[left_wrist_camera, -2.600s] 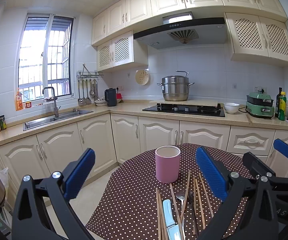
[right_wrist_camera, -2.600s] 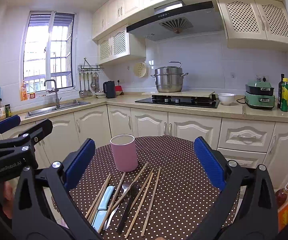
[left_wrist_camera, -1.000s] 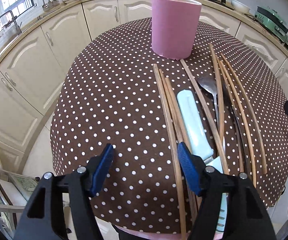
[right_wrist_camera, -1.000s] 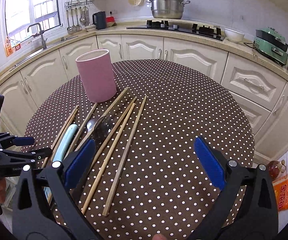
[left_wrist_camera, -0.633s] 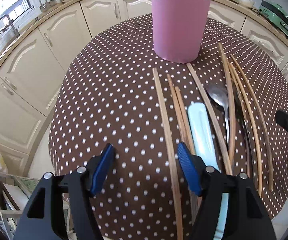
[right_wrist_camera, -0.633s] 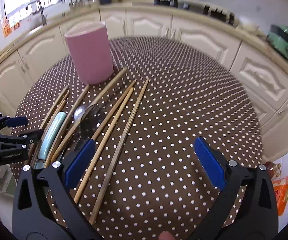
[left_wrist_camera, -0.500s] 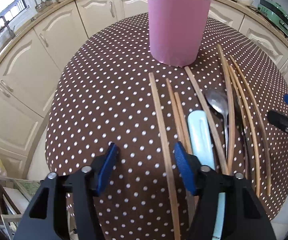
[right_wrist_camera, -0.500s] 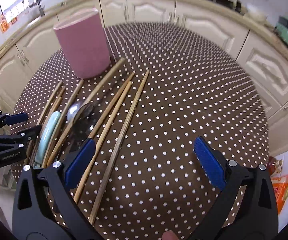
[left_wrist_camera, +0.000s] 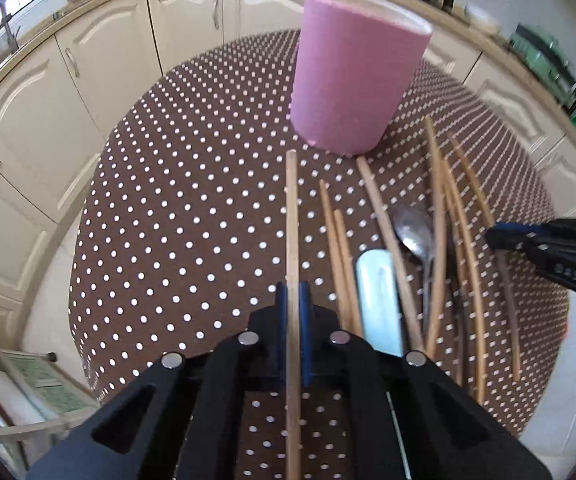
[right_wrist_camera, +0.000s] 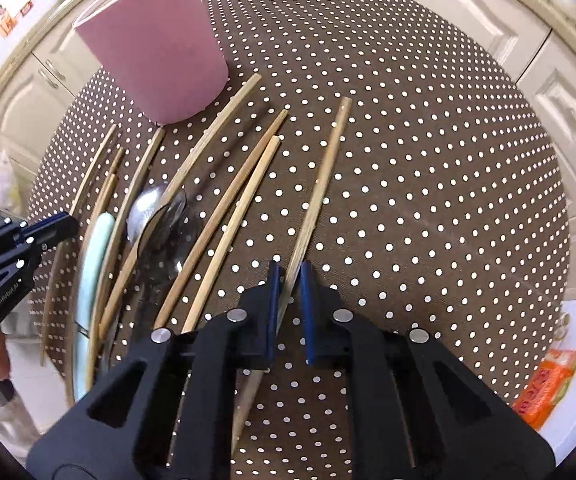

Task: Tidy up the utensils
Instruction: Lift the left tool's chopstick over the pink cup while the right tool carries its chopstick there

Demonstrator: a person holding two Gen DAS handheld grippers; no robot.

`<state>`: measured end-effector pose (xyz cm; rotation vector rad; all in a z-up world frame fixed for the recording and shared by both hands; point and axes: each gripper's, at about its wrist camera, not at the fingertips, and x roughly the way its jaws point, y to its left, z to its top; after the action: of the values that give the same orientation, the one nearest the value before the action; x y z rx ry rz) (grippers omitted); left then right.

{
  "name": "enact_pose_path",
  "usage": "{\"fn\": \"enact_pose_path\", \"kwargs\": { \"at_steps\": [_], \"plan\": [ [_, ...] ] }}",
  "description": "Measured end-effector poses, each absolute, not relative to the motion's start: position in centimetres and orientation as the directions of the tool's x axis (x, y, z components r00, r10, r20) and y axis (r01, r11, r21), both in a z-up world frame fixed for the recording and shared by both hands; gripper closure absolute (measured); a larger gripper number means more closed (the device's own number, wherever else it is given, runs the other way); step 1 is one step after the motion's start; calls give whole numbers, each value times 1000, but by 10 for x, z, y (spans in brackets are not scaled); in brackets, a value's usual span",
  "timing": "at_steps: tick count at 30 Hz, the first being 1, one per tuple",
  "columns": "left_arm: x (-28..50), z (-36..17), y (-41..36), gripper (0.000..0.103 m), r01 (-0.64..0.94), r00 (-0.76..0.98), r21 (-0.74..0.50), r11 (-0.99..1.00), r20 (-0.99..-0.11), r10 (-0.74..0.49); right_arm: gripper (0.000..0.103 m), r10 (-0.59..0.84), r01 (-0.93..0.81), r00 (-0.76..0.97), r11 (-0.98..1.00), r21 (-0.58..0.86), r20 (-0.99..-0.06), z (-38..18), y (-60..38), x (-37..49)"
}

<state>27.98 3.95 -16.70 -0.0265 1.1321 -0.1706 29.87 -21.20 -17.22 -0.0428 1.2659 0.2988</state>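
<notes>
Two grippers work over a round table (right_wrist_camera: 428, 128) covered in a brown cloth with white dots, which fills most of both wrist views. Cream kitchen cabinets (left_wrist_camera: 100, 64) curve around behind it. On the far side of the table stands a pink cylindrical holder (left_wrist_camera: 354, 72), upright, its open top just visible. Its base nearly touches the far end of one of the wooden chopsticks lying in front of it.

Near that holder lies a loose spread of utensils, roughly parallel and pointing toward it. A pale blue handle (left_wrist_camera: 380, 300) lies among them, beside a metal spoon (left_wrist_camera: 414, 230) whose bowl faces the holder. Several chopsticks (right_wrist_camera: 224, 216) are fanned around and partly across the spoon. A dark utensil (right_wrist_camera: 176, 256) lies beside the spoon in the right wrist view, too blurred to identify.

The left gripper (left_wrist_camera: 293, 292) has its blue pads drawn in tight against a single chopstick (left_wrist_camera: 291, 216), the leftmost of the group. The stick runs straight out between the fingers toward the pink holder and passes back under the gripper body.

The right gripper (right_wrist_camera: 288, 276) is likewise pinched narrowly on one chopstick (right_wrist_camera: 322, 184), the rightmost one, lying apart from the rest on the bare cloth. That stick slants away toward the far right of the holder, its near end showing beneath the gripper.

An orange packet (right_wrist_camera: 544, 388) lies on the floor past the table's right edge.
</notes>
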Motion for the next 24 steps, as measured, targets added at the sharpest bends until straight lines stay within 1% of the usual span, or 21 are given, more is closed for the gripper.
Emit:
{"fn": "enact_pose_path", "kwargs": {
  "at_steps": [2,4,8,12,16,19,21,24],
  "plan": [
    [275,-160,41,97,122,446,-124,985,-879,-166,97,239,-233,266,956,178,-934,-168,-226,301],
    [267,-151,44,97,120,475,-157,980,-858,-195,97,294,-224,278,946,236,-914,-164,-239,300],
    [255,-128,48,97,125,544,-210,970,-803,-244,97,367,-237,318,924,302,-874,-149,-260,292],
    [240,-100,46,97,147,607,-280,949,-732,-310,97,427,-250,396,902,351,-813,-115,-280,282],
    [228,-63,39,97,203,698,-292,935,-626,-347,97,483,-286,486,876,389,-728,-79,-293,280],
    [228,-36,29,97,240,769,-266,934,-534,-350,97,526,-335,557,850,406,-643,-49,-290,281],
    [232,-21,20,97,248,819,-227,942,-470,-329,97,554,-371,597,832,413,-580,-37,-287,280],
    [242,-4,9,97,264,875,-197,944,-363,-320,97,572,-427,660,819,383,-487,-17,-272,279]
  ]
}}
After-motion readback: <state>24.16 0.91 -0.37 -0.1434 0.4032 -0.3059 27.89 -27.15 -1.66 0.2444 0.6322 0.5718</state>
